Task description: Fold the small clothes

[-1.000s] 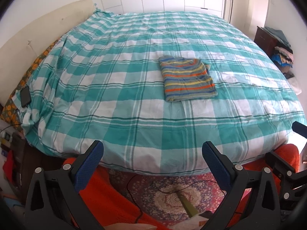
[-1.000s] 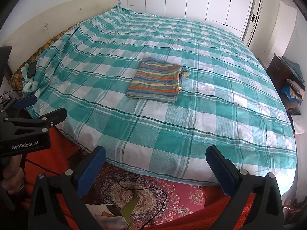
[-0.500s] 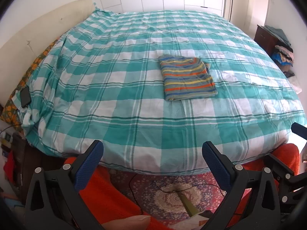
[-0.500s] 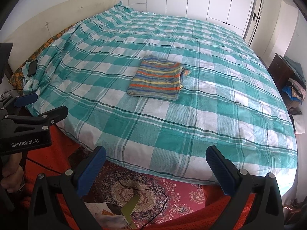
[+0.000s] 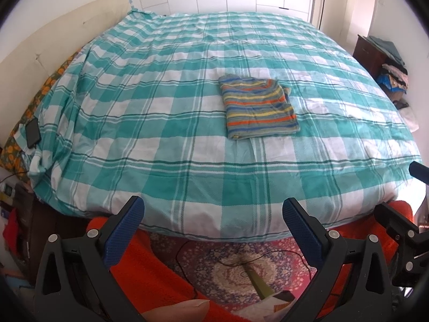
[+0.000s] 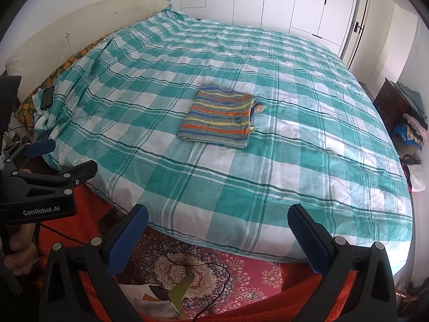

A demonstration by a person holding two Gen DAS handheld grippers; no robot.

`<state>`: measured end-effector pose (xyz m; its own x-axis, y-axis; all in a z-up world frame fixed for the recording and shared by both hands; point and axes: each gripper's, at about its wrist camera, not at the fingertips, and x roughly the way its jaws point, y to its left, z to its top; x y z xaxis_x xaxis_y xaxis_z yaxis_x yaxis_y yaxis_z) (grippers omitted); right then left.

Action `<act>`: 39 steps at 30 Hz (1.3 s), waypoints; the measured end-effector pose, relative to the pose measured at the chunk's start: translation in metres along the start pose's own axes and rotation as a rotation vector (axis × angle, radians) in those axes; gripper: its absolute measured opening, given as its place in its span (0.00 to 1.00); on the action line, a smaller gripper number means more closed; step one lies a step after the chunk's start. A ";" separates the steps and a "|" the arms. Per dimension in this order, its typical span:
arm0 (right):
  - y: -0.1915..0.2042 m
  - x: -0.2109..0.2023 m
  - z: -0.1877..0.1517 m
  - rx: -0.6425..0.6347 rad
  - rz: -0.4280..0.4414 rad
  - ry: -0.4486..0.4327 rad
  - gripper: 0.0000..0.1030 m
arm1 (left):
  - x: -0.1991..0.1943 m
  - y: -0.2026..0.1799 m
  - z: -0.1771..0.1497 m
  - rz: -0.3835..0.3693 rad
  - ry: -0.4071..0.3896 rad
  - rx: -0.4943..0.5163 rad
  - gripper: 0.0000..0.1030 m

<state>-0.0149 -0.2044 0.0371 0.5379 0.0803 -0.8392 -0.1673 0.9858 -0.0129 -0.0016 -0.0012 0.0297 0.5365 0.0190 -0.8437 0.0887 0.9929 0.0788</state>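
Note:
A small striped garment [image 5: 259, 106] lies folded into a flat rectangle near the middle of the bed; it also shows in the right wrist view [image 6: 220, 116]. My left gripper [image 5: 213, 224] is open and empty, held back off the bed's near edge, far from the garment. My right gripper [image 6: 218, 228] is open and empty too, also held off the near edge. The left gripper's body shows at the left of the right wrist view [image 6: 51, 179].
The bed carries a teal and white checked cover [image 5: 166, 123]. A phone [image 5: 32, 133] lies by the left edge near the headboard. A patterned rug with a cable [image 5: 236, 263] covers the floor below. A dresser with piled clothes [image 6: 405, 118] stands right.
Both grippers have drifted slightly; the view of the bed shifts a little. The garment has not moved.

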 end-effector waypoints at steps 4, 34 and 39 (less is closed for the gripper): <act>0.000 0.001 0.000 -0.001 -0.002 0.007 1.00 | -0.002 0.001 0.001 0.006 -0.003 0.004 0.99; -0.004 0.004 -0.002 0.000 -0.012 0.011 1.00 | 0.001 0.000 0.003 0.013 0.009 0.023 0.99; -0.002 0.004 -0.003 0.002 -0.013 0.009 1.00 | 0.001 0.000 0.003 0.010 0.004 0.029 0.99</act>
<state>-0.0149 -0.2062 0.0327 0.5326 0.0658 -0.8438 -0.1582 0.9871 -0.0229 0.0014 -0.0017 0.0303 0.5339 0.0298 -0.8450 0.1078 0.9888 0.1029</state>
